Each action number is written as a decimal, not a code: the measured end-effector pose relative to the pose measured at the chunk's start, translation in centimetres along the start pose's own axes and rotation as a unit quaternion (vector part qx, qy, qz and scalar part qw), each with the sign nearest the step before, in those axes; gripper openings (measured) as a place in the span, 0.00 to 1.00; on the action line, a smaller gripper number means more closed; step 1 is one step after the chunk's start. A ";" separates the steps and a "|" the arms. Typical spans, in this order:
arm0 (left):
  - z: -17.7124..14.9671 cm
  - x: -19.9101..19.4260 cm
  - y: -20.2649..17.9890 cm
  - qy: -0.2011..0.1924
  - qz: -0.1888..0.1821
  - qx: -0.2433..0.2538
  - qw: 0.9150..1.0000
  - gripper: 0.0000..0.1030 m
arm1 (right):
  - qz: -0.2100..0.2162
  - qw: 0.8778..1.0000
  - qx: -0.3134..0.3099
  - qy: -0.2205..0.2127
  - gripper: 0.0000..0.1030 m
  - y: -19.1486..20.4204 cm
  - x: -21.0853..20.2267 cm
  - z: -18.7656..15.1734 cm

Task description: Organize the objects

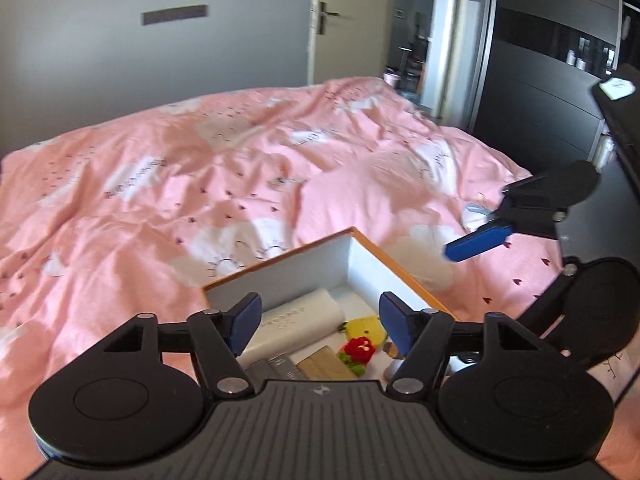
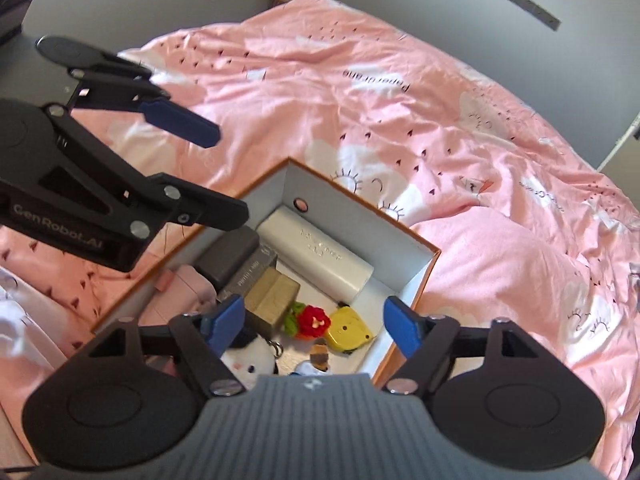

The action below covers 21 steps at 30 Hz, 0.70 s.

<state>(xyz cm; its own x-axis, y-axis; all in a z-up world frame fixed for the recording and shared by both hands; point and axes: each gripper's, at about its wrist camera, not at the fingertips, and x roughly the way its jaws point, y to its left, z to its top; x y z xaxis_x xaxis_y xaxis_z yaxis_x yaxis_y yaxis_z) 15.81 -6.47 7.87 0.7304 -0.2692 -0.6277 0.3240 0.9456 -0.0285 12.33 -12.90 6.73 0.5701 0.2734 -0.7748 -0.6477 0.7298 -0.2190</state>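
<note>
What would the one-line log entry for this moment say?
left tongs: open, empty | right tongs: open, empty | box: on the bed, holds white case, yellow item | bedspread: pink

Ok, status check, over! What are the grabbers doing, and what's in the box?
Both hand-held grippers, left and right, open, empty, above box. Toys, white case inside. Nothing blocking.

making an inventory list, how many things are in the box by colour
white: 2, long case, plush toy
grey: 2, block, slim box
tan: 1, wooden block
red: 1, knitted flower
yellow: 1, tape measure
total: 7 clearly visible
</note>
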 end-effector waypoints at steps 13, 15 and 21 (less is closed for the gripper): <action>-3.7 -6.3 0.8 -0.024 0.134 -0.016 0.991 0.91 | -0.041 0.987 0.123 -0.096 0.99 3.8 -4.9 -2.6; -4.3 -7.1 1.0 -0.027 0.139 -0.029 0.989 0.91 | -0.058 0.982 0.136 -0.115 0.99 4.8 -5.0 -3.1; -6.7 -8.4 1.4 -0.031 0.153 -0.073 0.985 0.91 | -0.099 0.966 0.184 -0.149 0.99 8.1 -4.3 -5.3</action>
<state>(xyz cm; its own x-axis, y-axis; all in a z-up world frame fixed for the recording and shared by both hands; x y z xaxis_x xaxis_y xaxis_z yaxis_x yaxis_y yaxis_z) 6.14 -1.69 7.87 0.8177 0.0264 -0.5750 -0.0035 0.9992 0.0410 1.98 -11.52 5.12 0.8202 0.2351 -0.5215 -0.3191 0.9447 -0.0761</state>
